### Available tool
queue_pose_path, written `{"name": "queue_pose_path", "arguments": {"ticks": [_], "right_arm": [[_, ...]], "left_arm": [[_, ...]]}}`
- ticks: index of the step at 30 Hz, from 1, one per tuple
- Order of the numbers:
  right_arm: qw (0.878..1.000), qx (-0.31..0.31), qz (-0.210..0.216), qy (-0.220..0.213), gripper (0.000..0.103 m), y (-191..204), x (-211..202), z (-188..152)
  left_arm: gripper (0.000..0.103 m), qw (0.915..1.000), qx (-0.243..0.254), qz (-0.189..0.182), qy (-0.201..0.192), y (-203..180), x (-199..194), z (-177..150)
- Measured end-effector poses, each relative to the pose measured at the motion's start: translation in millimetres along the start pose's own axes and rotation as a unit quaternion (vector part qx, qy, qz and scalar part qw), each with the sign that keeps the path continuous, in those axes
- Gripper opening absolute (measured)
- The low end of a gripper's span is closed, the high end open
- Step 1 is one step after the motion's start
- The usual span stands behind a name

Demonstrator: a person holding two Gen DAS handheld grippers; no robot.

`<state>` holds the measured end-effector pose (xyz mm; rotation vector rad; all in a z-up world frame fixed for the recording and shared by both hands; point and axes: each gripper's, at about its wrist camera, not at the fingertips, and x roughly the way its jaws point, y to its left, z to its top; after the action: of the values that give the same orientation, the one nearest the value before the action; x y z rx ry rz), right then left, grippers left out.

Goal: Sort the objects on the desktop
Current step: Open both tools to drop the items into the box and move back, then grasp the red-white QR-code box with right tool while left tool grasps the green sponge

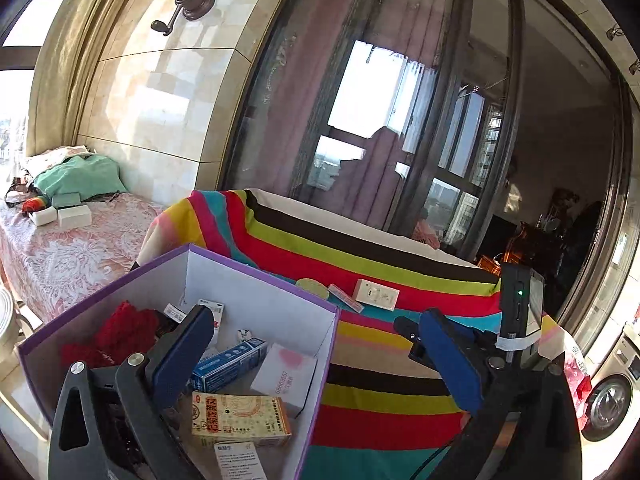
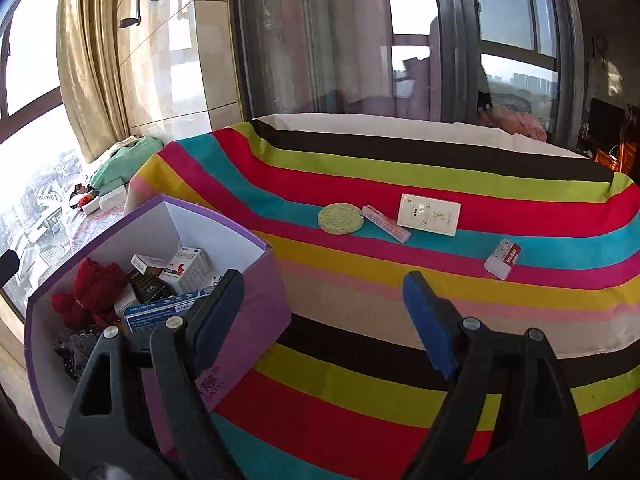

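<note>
A purple box (image 1: 256,276) with white inner walls stands at the left of the striped table; it holds a red knitted item (image 1: 116,330), a blue-white carton (image 1: 230,362), a yellow carton (image 1: 240,420) and several other small packs. My left gripper (image 1: 318,316) is open, its left finger over the box and its right finger over the cloth. My right gripper (image 2: 324,280) is open above the cloth beside the box (image 2: 256,280), with nothing between its fingers. Farther back lie a round green pad (image 2: 341,219), a narrow pink box (image 2: 386,224), a flat white box (image 2: 429,215) and a white-red packet (image 2: 503,258).
The table wears a rainbow-striped cloth (image 2: 400,380). To the left a ledge with a pink lace cover (image 1: 60,256) carries white boxes and a green cloth. A glass door stands behind the table. A washing machine (image 1: 612,400) is at the right, and a black device with a green light (image 1: 520,300) sits close by.
</note>
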<state>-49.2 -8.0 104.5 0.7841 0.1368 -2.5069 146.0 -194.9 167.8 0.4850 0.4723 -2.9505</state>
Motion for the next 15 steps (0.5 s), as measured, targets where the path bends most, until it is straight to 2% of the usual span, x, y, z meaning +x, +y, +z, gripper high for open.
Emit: {"name": "queue_pose_path", "arguments": {"ticks": [3,7,10,15], "right_arm": [[0.997,0.03,-0.056,0.047,0.083,-63.0,42.0,-4.0],[0.982,0.097,-0.103,0.126,0.083,-141.1,108.5,-6.5],[0.974,0.131,-0.105,0.15,0.083,-175.2,144.6,-0.9],[0.967,0.16,-0.094,0.174,0.083,-196.5,196.9,18.3]], "left_arm": [[0.103,0.9965,0.04,-0.051,0.051,-42.2,36.2,-13.4],[0.103,0.9877,0.037,-0.083,0.127,-73.4,94.4,-33.3],[0.103,0.9831,0.014,-0.076,0.166,-81.5,137.4,-44.3],[0.103,0.9759,-0.028,-0.04,0.213,-83.3,206.0,-58.4]]}}
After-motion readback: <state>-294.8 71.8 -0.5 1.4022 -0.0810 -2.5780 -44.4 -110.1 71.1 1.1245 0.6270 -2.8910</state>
